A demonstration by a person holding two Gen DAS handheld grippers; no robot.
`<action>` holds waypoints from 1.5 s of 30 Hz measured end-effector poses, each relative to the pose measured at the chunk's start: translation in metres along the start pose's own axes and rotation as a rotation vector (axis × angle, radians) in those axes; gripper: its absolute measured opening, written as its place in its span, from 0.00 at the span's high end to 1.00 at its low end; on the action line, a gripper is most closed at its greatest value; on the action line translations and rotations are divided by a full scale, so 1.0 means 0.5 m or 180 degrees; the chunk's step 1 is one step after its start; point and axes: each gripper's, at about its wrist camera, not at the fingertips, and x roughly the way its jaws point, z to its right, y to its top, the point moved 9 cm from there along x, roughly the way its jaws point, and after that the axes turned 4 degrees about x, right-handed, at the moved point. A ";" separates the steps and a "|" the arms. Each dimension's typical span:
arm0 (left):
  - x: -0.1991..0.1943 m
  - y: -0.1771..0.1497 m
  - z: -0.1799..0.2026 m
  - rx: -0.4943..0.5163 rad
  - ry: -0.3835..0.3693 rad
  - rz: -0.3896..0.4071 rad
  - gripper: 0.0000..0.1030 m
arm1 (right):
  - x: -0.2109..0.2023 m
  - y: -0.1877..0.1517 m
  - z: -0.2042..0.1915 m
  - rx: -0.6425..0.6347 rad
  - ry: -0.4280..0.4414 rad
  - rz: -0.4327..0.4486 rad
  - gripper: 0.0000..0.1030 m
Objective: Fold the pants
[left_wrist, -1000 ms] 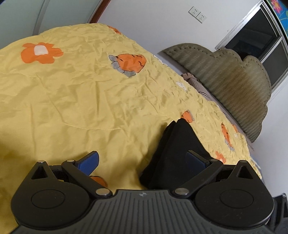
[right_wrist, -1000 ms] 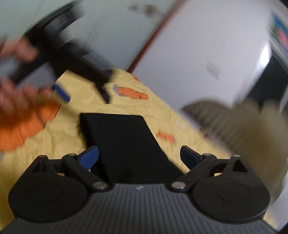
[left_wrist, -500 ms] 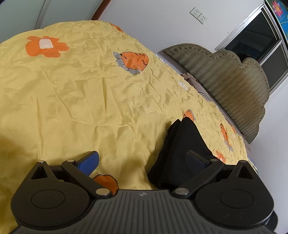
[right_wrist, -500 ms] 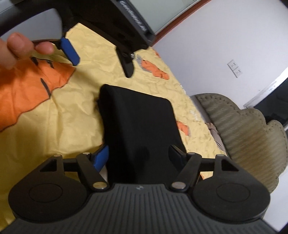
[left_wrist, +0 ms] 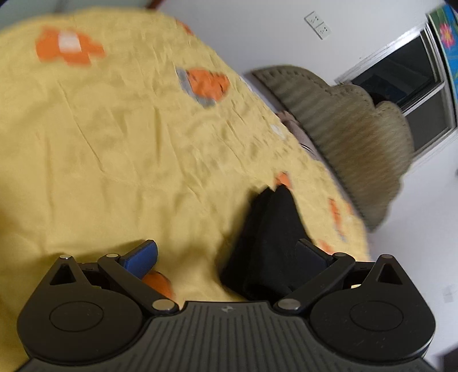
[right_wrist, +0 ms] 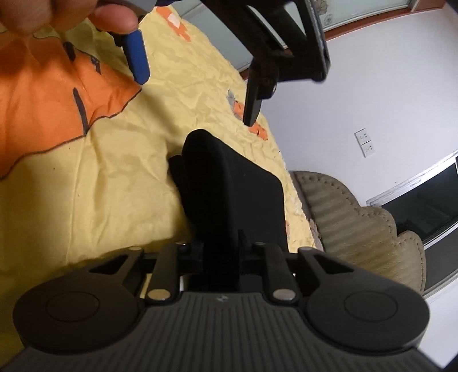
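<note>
1. Right wrist view: the right gripper (right_wrist: 220,251) has its two black fingers drawn close together, clenched on the near edge of the folded black fabric pants (right_wrist: 229,183).
2. From that pinch the pants run away from the camera as a thick, layered bundle with a rounded far end, lying on the wrinkled yellow bedsheet (right_wrist: 114,177), which is printed with orange cartoon shapes.
3. Above the far end of the pants, the left gripper (right_wrist: 194,80) hangs clear of the cloth, its blue-padded finger and its black finger spread wide apart.
4. A bare hand (right_wrist: 57,17) shows at the top left corner of this view, beside the blue-padded finger.
5. Left wrist view, somewhat motion-blurred: the left gripper (left_wrist: 226,254) is released, with nothing between its blue pads.
6. Here the pants (left_wrist: 266,229) lie to the right, in front of the right-hand finger; contact cannot be told.
7. Beyond the bedsheet (left_wrist: 114,143) stands a scalloped olive-green ribbed headboard (left_wrist: 343,137) against a white wall, which carries a white double wall socket (left_wrist: 317,24) and a dark metal-framed window (left_wrist: 406,74).
</note>
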 end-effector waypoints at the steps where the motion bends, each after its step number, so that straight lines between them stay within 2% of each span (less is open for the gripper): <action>1: 0.003 -0.002 0.005 -0.0077 -0.0126 -0.0065 0.00 | -0.004 0.000 0.010 0.0144 0.0055 0.0021 0.85; 5: 0.018 -0.018 0.033 -0.0313 -0.0543 -0.0312 0.00 | -0.014 -0.001 0.077 0.1007 0.0456 0.0027 0.86; 10: 0.050 -0.042 0.052 -0.0696 -0.0927 -0.0523 0.00 | -0.021 -0.011 0.138 0.1440 0.0565 0.0073 0.86; 17: 0.117 -0.024 0.049 -0.1301 -0.1318 -0.0482 0.00 | -0.026 -0.022 0.164 0.1596 0.0656 0.0093 0.86; 19: 0.136 -0.020 0.058 -0.1382 -0.1435 -0.0496 0.00 | -0.026 -0.021 0.169 0.1600 0.0661 0.0096 0.86; 23: 0.172 -0.012 0.070 -0.1520 -0.1520 -0.0530 0.00 | -0.027 -0.021 0.169 0.1588 0.0658 0.0103 0.86; 26: 0.185 -0.008 0.090 -0.1475 -0.1559 -0.0557 0.00 | -0.032 -0.020 0.168 0.1588 0.0667 0.0110 0.86; 29: 0.190 -0.005 0.102 -0.1236 -0.1373 -0.0606 0.01 | -0.035 -0.019 0.159 0.1500 0.0657 0.0115 0.86; 30: 0.192 -0.005 0.104 -0.1131 -0.1297 -0.0637 0.05 | -0.035 -0.019 0.154 0.1451 0.0668 0.0114 0.85; 32: 0.200 -0.009 0.108 -0.0925 -0.1085 -0.0726 0.22 | -0.039 -0.021 0.151 0.1426 0.0659 0.0136 0.80; 34: 0.209 -0.011 0.106 -0.0789 -0.0885 -0.0780 0.53 | -0.045 -0.027 0.155 0.1470 0.0681 0.0172 0.73; 36: 0.211 -0.014 0.096 -0.0748 -0.0741 -0.0807 0.66 | -0.055 -0.037 0.161 0.1503 0.0676 0.0203 0.69; 39: 0.212 -0.016 0.093 -0.0694 -0.0656 -0.0806 0.71 | -0.078 -0.062 0.176 0.1610 0.0704 0.0217 0.65; 41: 0.210 -0.016 0.100 -0.0542 -0.0539 -0.0786 0.72 | -0.098 -0.086 0.194 0.1775 0.0727 0.0212 0.62; 43: 0.207 -0.014 0.111 -0.0326 -0.0379 -0.0758 0.73 | -0.115 -0.121 0.222 0.2047 0.0756 0.0193 0.56; 45: 0.204 -0.017 0.120 -0.0073 -0.0238 -0.0734 0.73 | -0.123 -0.169 0.260 0.2424 0.0766 0.0120 0.56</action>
